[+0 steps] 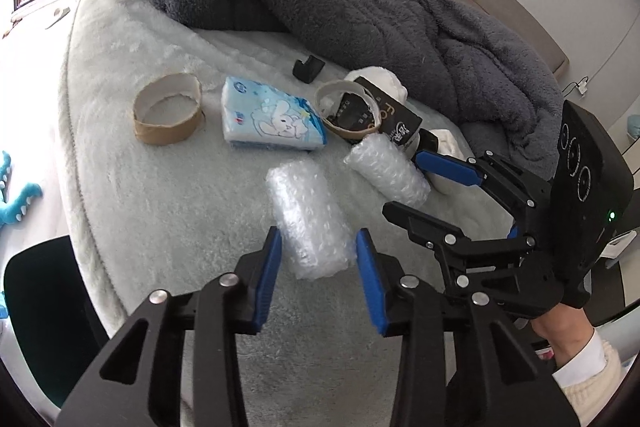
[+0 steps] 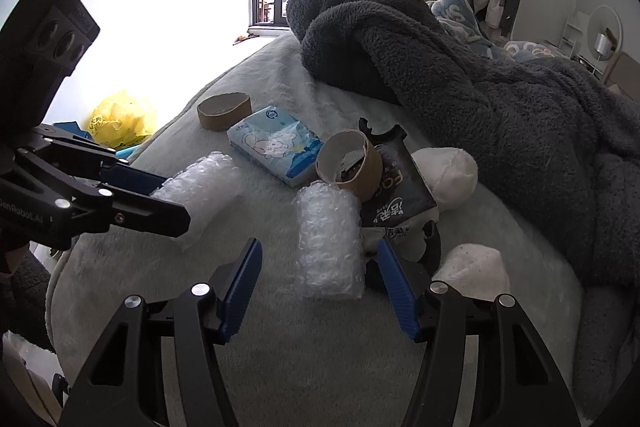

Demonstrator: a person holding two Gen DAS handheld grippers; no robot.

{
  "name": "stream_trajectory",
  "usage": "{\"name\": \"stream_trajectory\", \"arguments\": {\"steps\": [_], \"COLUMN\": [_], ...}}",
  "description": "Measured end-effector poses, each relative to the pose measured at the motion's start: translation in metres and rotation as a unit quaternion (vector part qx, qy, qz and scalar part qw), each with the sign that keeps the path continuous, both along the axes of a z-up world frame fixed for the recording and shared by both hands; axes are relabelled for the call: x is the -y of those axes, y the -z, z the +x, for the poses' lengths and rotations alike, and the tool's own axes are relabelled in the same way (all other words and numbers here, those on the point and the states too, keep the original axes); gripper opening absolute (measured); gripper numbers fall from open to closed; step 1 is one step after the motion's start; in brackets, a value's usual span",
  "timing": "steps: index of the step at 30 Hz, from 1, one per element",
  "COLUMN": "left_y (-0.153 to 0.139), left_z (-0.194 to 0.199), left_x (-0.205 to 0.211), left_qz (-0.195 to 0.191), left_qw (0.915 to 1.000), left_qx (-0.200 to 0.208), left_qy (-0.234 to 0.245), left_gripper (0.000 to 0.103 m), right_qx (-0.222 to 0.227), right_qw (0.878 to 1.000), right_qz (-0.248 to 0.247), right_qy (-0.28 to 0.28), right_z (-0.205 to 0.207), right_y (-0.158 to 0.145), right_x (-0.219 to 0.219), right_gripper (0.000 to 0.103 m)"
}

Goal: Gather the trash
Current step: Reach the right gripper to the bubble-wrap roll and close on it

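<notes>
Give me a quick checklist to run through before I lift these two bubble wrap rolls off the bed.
1. Left gripper straddles the near bubble wrap roll: ok.
2. Left pads pressing on that roll: cannot tell; they sit at its sides.
3. Right gripper straddles the second bubble wrap roll: ok.
4. Right pads pressing on the roll: not ok; gaps show on both sides.
5. Right gripper clear of neighbouring trash: not ok; its right finger is beside the black snack wrapper.
6. The two grippers clear of each other: ok.
</notes>
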State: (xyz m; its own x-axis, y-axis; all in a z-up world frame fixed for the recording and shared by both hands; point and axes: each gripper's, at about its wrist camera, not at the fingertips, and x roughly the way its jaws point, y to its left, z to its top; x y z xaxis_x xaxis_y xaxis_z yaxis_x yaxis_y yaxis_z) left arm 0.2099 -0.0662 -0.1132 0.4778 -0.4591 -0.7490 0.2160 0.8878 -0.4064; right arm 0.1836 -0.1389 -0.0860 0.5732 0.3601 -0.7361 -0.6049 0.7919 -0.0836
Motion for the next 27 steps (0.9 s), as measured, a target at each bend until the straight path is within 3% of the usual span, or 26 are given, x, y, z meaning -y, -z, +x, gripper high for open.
{"name": "stream_trajectory", "arguments": {"steps": [10, 18, 22, 27], "left_y": [-0.018, -0.03, -0.035, -0.037], "left_z": [-0.012, -0.021, -0.026, -0.032], "left_x": [-0.002, -0.021, -0.031, -0.048], "left_qz": [0.062, 0.087, 0.103, 0.13], "left_qw": [0.9954, 0.9893, 0.9854, 0.9795], "left_qx": [0.073, 0.117, 0.134, 0.15], "left_qy": [0.007, -0.007, -0.018, -0.034], "left_gripper": [0.038, 0.037, 0.037, 0.037], "right_qx": [-0.004, -0.004, -0.01, -0.008], "right_qw": [1.0, 0.999, 0.997, 0.996], "right_qz": [-0.015, -0.047, -0.071, -0.075], "right_qy": [0.011, 0.014, 0.025, 0.038], "right_z": [0.009, 0.013, 0.018, 0.018], "right_y": [0.003, 0.005, 0.01, 0.002], "right_x": [-0.01, -0.028, -0.037, -0.044], "right_gripper": [0.056, 0.05, 0.037, 0.036]}}
